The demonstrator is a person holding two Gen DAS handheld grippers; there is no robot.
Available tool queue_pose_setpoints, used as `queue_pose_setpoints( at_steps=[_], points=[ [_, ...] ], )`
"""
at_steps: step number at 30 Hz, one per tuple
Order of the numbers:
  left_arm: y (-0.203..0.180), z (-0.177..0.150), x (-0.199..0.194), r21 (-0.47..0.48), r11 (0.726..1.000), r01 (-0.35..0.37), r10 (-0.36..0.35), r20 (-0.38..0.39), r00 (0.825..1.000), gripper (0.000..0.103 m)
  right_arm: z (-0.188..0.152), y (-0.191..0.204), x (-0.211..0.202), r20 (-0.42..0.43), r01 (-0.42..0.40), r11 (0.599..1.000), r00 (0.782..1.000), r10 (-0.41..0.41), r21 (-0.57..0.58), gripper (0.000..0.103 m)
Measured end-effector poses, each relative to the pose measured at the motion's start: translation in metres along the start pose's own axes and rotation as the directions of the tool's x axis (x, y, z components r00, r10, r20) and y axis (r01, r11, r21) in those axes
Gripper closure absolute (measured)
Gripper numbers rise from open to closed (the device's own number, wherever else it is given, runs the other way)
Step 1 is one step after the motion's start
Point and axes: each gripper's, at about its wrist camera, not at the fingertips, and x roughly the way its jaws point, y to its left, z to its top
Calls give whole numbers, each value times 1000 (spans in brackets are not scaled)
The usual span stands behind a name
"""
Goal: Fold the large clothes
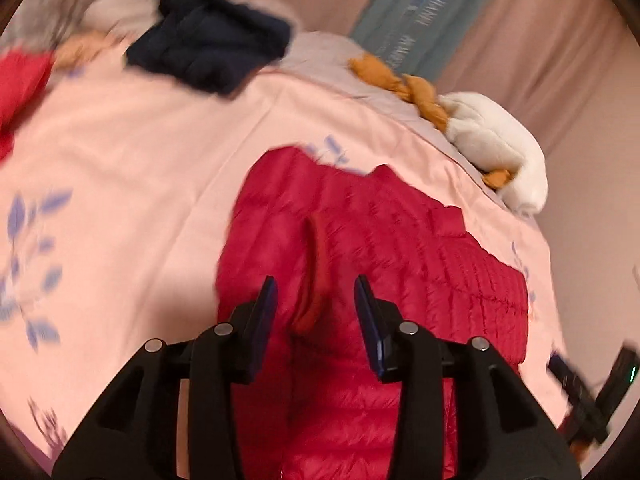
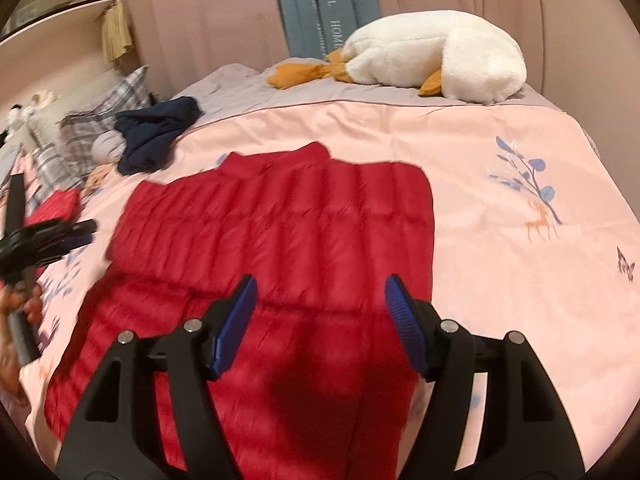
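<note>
A red quilted down jacket (image 2: pixel 280 232) lies spread flat on the pink bedspread (image 2: pixel 500 280), collar toward the far side. My right gripper (image 2: pixel 322 284) hovers over its near half, open, with nothing between the blue pads. My left gripper (image 1: pixel 316 292) is over the jacket's (image 1: pixel 380 248) left part, just above a raised fold (image 1: pixel 318 264) of red fabric. It is open, and its pads touch nothing. In the right wrist view the left gripper (image 2: pixel 86 232) shows at the left edge, held by a hand (image 2: pixel 24 304).
A navy garment (image 2: pixel 156 136) is bunched at the bed's far left, beside plaid pillows (image 2: pixel 100 120) and another red garment (image 2: pixel 56 204). A white plush goose (image 2: pixel 432 56) lies along the far edge. Pink curtains (image 2: pixel 200 20) hang behind.
</note>
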Motion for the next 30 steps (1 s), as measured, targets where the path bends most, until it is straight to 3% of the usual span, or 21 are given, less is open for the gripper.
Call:
queue_pose_setpoints(
  at_steps=[3, 5, 7, 10, 14, 17, 19, 23, 26, 30],
  points=[
    [-27, 9, 19, 99, 995, -22, 23, -3, 1000, 63, 18, -1, 30, 2, 39, 999, 999, -39, 18, 35],
    [-34, 11, 37, 136, 989, -61, 64, -18, 998, 70, 24, -2, 49, -11, 62, 998, 998, -62, 28, 35],
    [-34, 8, 63, 161, 980, -120, 132, -65, 989, 74, 23, -8, 73, -67, 107, 993, 992, -104, 39, 35],
    [-31, -2, 87, 196, 968, -156, 181, -112, 977, 74, 10, -17, 105, -164, 135, 990, 978, -129, 26, 35],
    [-30, -6, 93, 241, 956, -165, 194, -101, 976, 73, 8, -23, 112, -184, 121, 992, 977, -112, 42, 35],
    [-31, -4, 86, 237, 956, -172, 200, -100, 975, 72, 14, -16, 98, -170, 151, 988, 975, -144, 24, 35],
    [-35, -5, 71, 242, 952, -189, 209, -63, 976, 71, 16, -3, 77, -116, 102, 995, 988, -100, 11, 35],
    [-53, -16, 48, 290, 947, -136, 150, -26, 988, 67, 16, 26, 51, -49, -7, 999, 999, 5, -39, 35],
    [-76, -26, 42, 345, 933, -106, 115, -6, 993, 63, 18, 53, 56, -58, -59, 996, 997, 54, -73, 35],
    [-106, -38, 56, 417, 903, -104, 118, -7, 993, 57, 13, 79, 92, -126, -36, 992, 992, 20, -124, 34]
  ],
)
